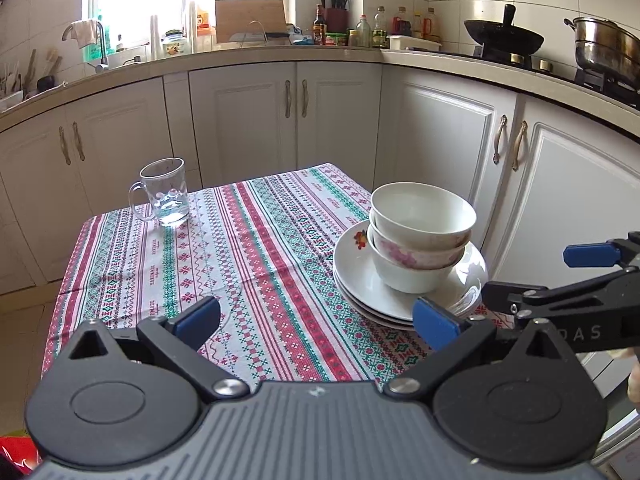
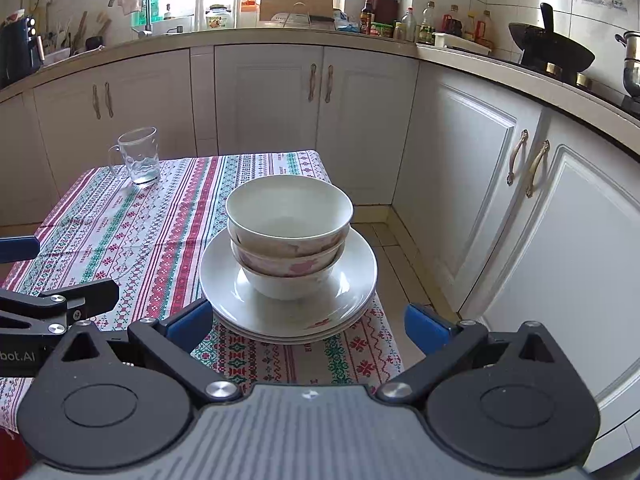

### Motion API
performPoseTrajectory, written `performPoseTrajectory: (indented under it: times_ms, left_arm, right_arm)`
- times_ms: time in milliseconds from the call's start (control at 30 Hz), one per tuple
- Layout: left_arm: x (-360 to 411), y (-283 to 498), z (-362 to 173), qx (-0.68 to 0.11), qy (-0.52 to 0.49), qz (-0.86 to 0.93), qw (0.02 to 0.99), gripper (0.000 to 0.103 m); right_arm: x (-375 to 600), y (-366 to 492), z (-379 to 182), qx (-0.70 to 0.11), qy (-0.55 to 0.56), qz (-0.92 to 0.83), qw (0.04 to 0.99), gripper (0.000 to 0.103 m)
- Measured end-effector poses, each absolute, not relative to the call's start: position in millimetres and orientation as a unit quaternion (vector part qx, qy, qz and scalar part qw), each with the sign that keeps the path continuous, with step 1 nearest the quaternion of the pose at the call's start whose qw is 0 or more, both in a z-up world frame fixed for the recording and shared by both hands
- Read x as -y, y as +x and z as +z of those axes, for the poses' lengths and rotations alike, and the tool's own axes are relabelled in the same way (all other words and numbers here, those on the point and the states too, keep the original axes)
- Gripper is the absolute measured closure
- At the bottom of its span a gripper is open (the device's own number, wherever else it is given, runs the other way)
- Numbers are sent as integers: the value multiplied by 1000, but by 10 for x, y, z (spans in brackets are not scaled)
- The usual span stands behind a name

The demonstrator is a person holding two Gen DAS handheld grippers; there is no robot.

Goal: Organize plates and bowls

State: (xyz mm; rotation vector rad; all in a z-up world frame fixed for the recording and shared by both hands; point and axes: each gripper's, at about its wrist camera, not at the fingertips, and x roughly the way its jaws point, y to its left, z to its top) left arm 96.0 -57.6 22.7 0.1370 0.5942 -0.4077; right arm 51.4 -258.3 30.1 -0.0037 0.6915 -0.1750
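Note:
Three nested bowls point(image 2: 289, 236) stand on a stack of white plates point(image 2: 352, 280) at the right side of the table; the same bowls point(image 1: 420, 236) and plates point(image 1: 360, 276) show in the left wrist view. My left gripper point(image 1: 316, 322) is open and empty, low over the tablecloth, left of the plates. My right gripper point(image 2: 308, 326) is open and empty, just in front of the plate stack, its fingers either side of the near rim. It also shows in the left wrist view point(image 1: 536, 276), open.
A patterned tablecloth point(image 1: 240, 248) covers the small table. A glass mug point(image 1: 166, 192) stands at the far left corner. White cabinets point(image 1: 280, 120) and a cluttered counter ring the table. A wok point(image 1: 504, 38) and a steel pot point(image 1: 604, 46) sit on the stove.

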Motion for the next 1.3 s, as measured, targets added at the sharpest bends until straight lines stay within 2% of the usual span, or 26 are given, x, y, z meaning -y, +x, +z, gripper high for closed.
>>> performPoseTrajectory:
  times_ms: [1300]
  left_arm:
    - [587,932,246,-296,59,-187,935,1]
  right_arm:
    - [2570,492,329,-332,2,-98,938,0]
